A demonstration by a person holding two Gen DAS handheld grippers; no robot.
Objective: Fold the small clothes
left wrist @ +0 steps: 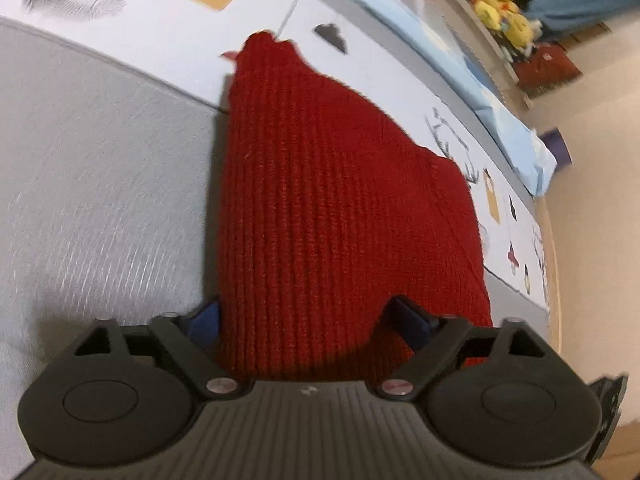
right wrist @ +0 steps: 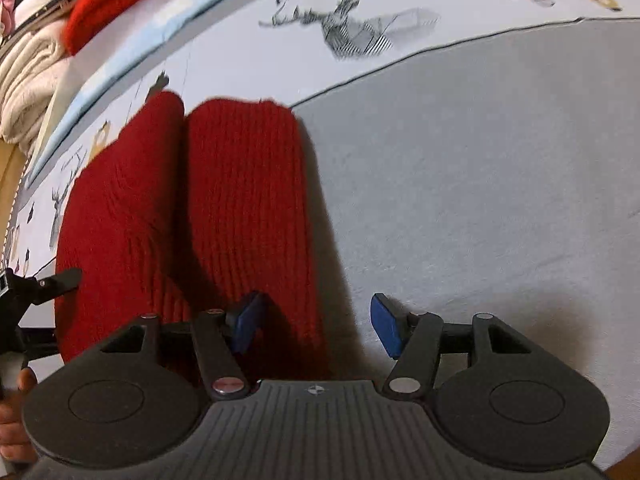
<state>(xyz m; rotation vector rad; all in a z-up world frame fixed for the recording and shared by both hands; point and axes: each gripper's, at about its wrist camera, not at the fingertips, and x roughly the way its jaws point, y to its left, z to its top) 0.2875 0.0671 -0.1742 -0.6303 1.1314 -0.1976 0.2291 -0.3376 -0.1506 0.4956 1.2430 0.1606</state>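
Left gripper (left wrist: pixel 310 316): spread, astride knit (left wrist: pixel 320 200) hem, not pinching. Right gripper (right wrist: pixel 316 320): spread at knit's edge over mat (right wrist: pixel 480 180). Advice: pinch both corners evenly before folding.

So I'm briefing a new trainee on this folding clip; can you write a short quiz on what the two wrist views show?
1. True or false: the red knit garment lies on a bare wooden floor.
2. What animal is printed on the white cloth?
3. The right gripper fingers are: A) clamped on the garment, B) apart, one pad over the knit, one over grey fabric.

Key: 1 false; 2 a deer; 3 B.
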